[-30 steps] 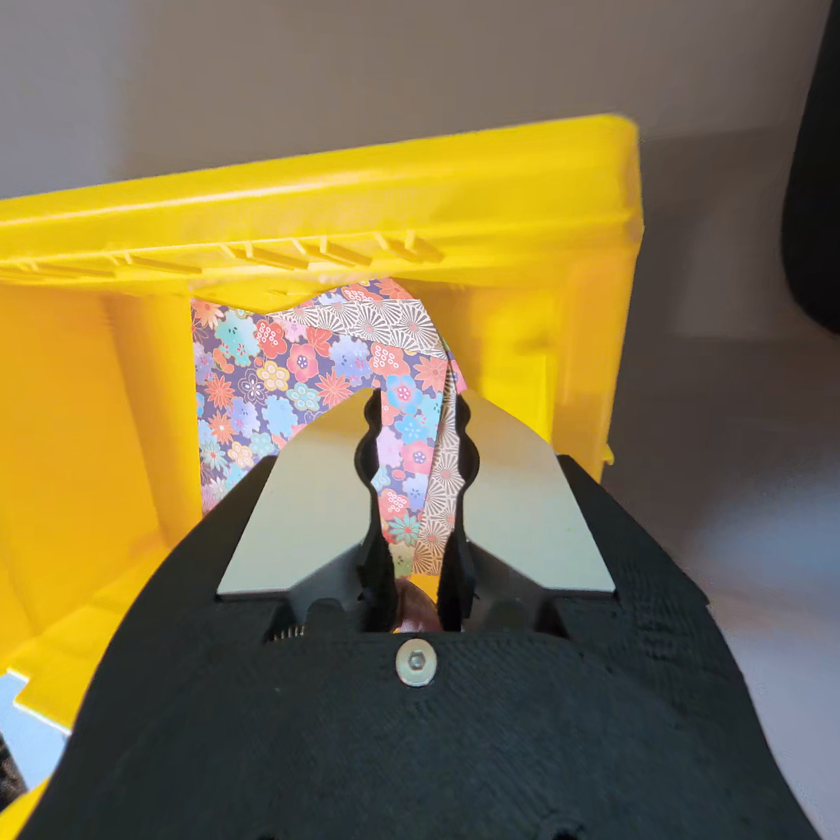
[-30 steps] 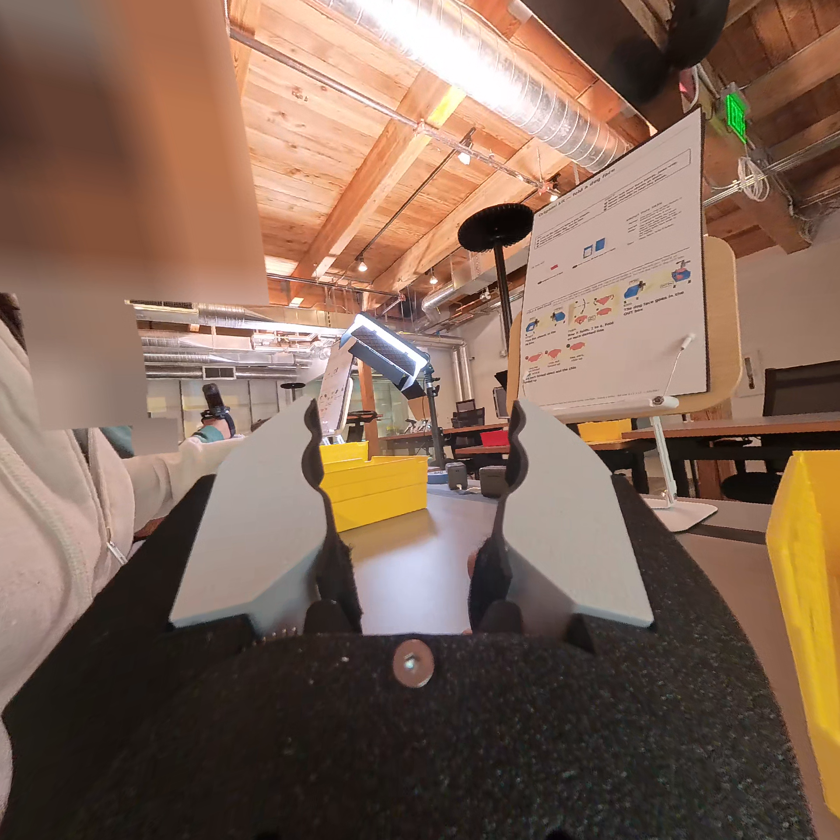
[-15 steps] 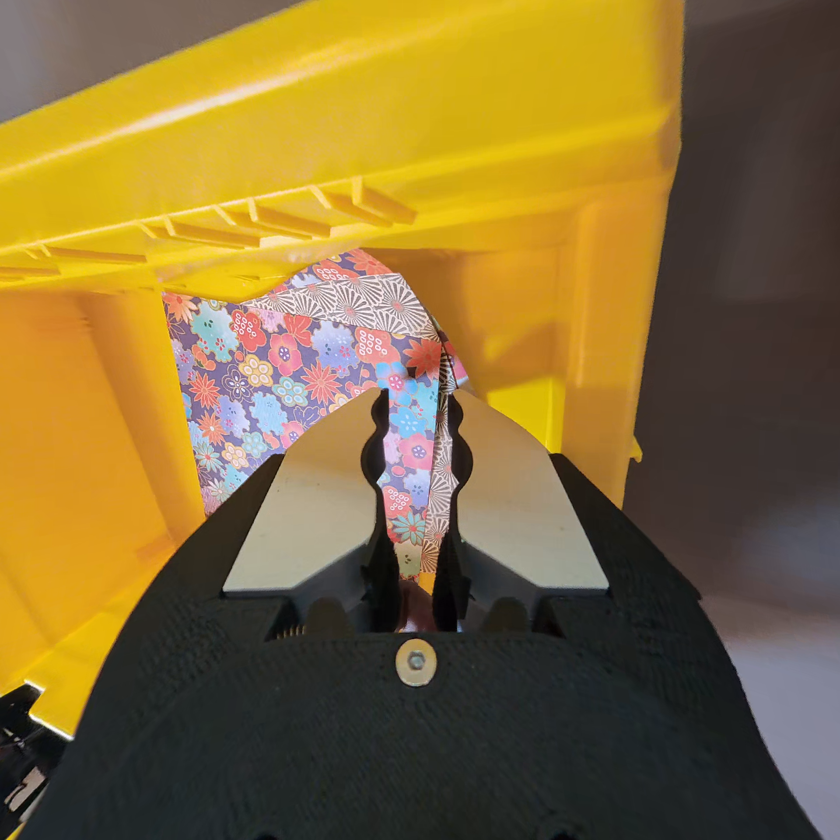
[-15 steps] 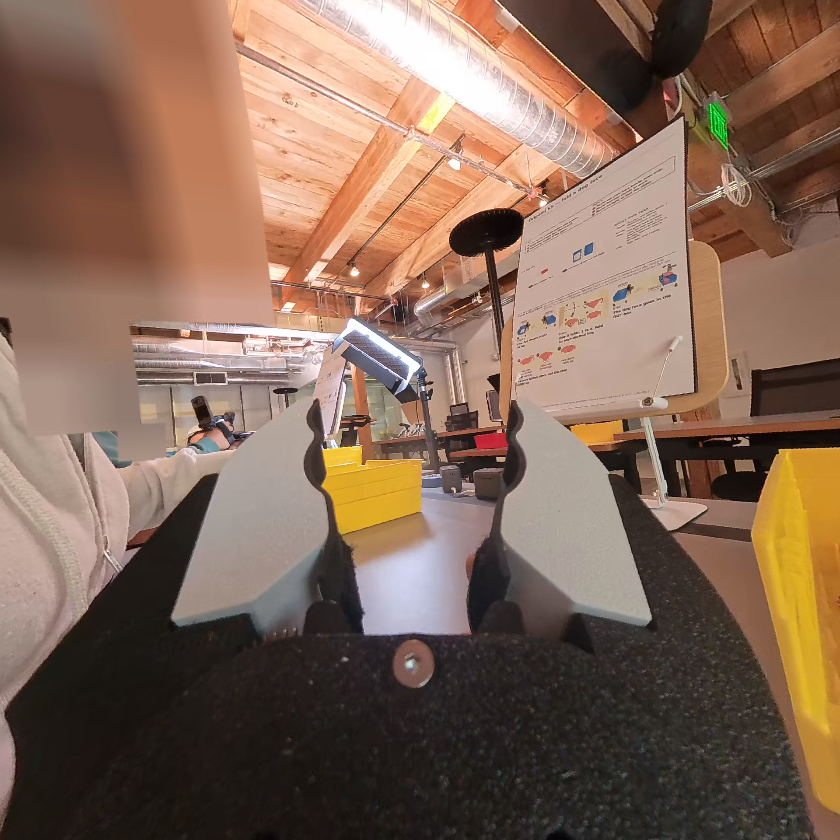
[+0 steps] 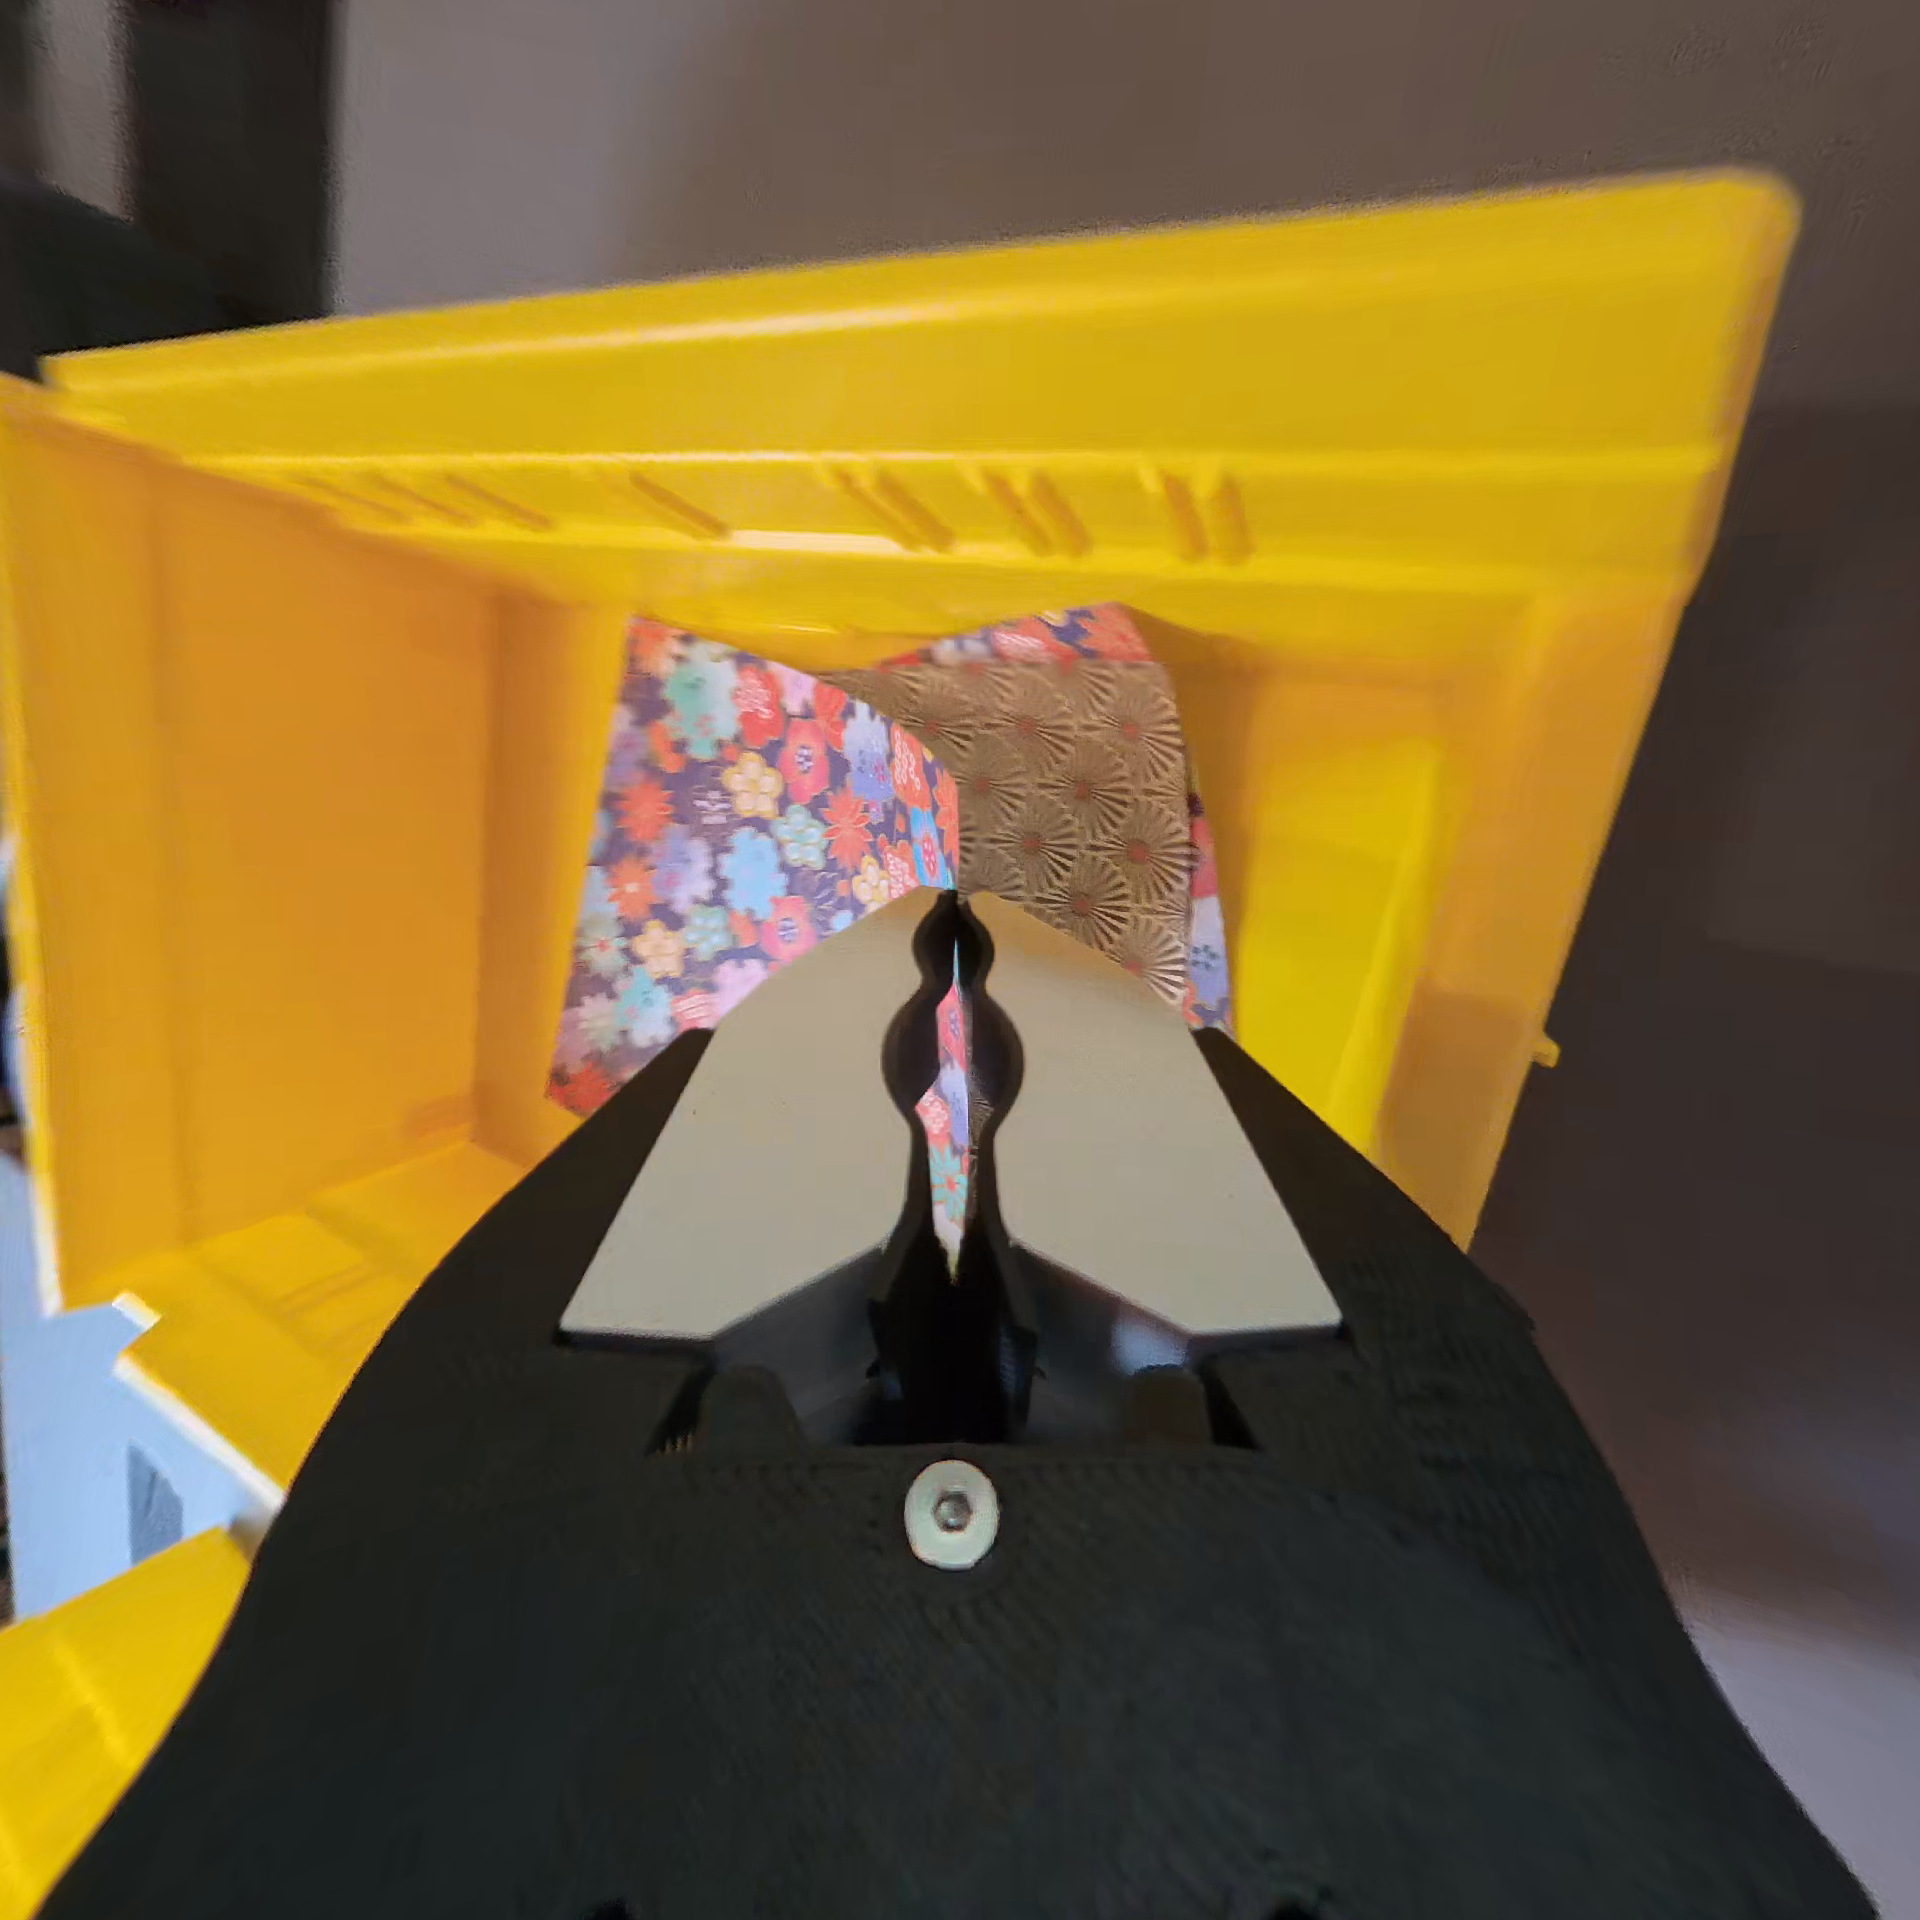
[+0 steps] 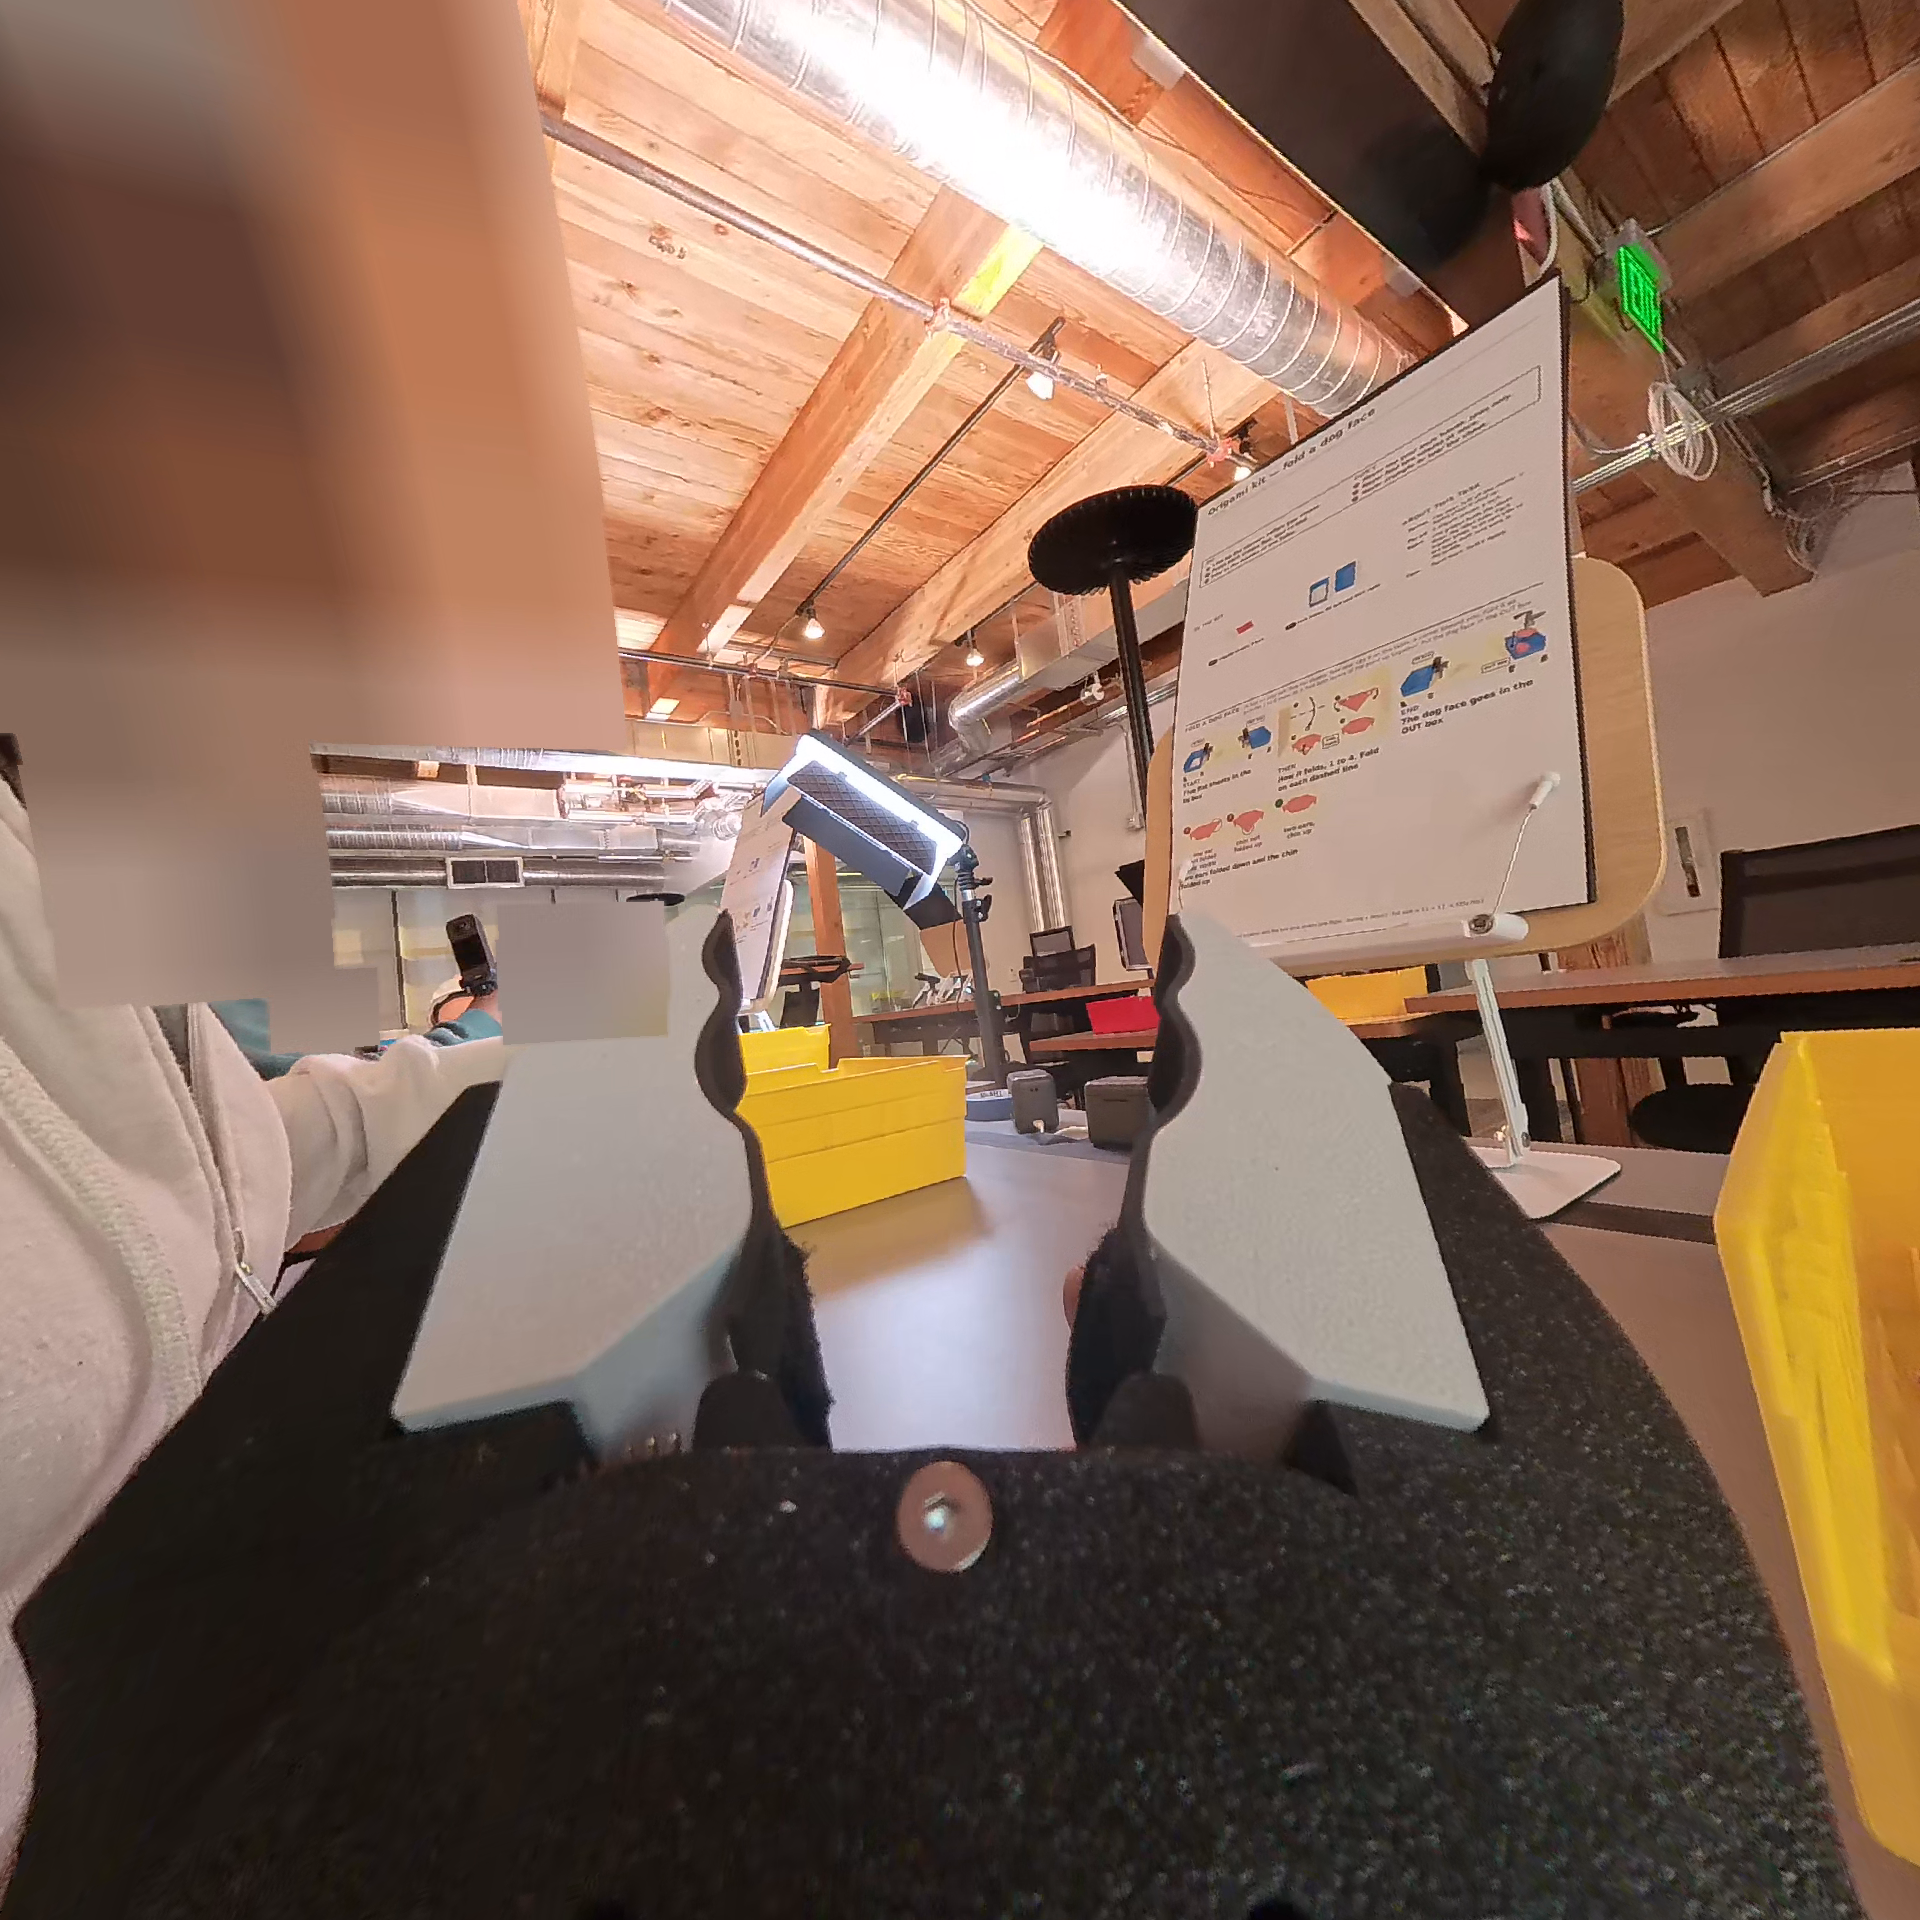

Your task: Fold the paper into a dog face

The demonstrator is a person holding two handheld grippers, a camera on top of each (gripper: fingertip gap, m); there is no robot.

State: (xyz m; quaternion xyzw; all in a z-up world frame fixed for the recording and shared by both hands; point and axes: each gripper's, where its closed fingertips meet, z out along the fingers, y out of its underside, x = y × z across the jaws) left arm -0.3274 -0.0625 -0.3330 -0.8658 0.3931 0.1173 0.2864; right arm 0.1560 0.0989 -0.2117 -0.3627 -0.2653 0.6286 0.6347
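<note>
My left gripper is pressed together on the folded paper, a floral origami sheet with a second face of brown fan-like pattern. A thin edge of the sheet runs down between my two grey fingers, and the tips meet at the top with the paper pinched between them. The rest of the paper stands inside a yellow plastic bin, below the bin's ribbed rim, between its inner walls. The picture is a little blurred, so I cannot tell whether the paper touches the bin's floor.

My right gripper is spread wide with nothing between its fingers. It points across a grey table. Ahead on that table sits a stack of yellow bins, and another yellow bin stands close at my right. A white instruction board leans on a stand beyond it. A light panel on a tripod stands farther back. At my left is a pale zip-up sleeve of a person. Overhead run wooden beams and a silver duct.
</note>
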